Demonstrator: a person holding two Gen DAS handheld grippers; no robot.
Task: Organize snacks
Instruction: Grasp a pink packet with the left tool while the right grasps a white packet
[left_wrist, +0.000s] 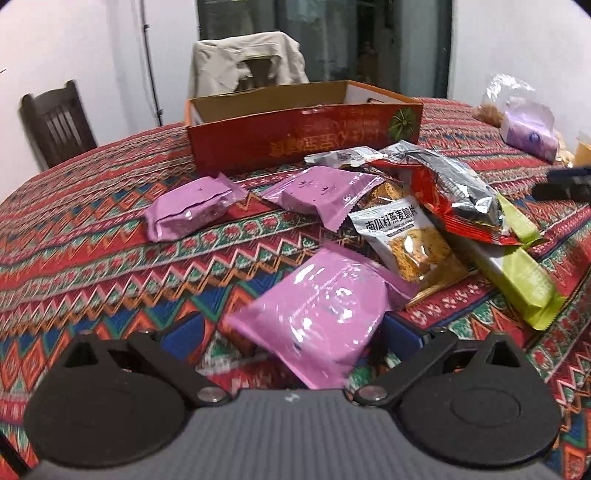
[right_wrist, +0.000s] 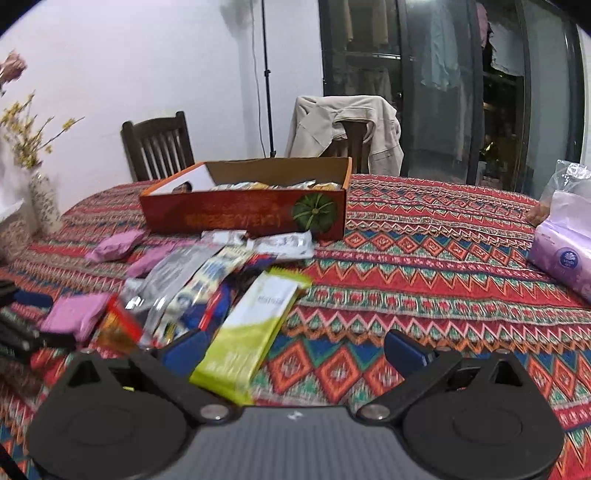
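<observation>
Snack sorting at the patterned table (left_wrist: 92, 236): both claws spread over loose packets, red box waiting toward the far edge.

A slip or a pushed pile is judged the main risk: the glossy pink packet (left_wrist: 314, 314) lies tilted between the fingers of the left gripper (left_wrist: 291, 332), blurred, and whether it is touched cannot be told; closing on a slack corner could let it slide out. The left claw is seen wide apart, nothing clamped. The right gripper (right_wrist: 291, 350) is likewise spread wide, with the green packet (right_wrist: 247, 332) lying just inside its left finger, not held. The remaining snacks are heaped near the table's middle, in front of the red box (right_wrist: 243, 206), which is already partly filled.
</observation>
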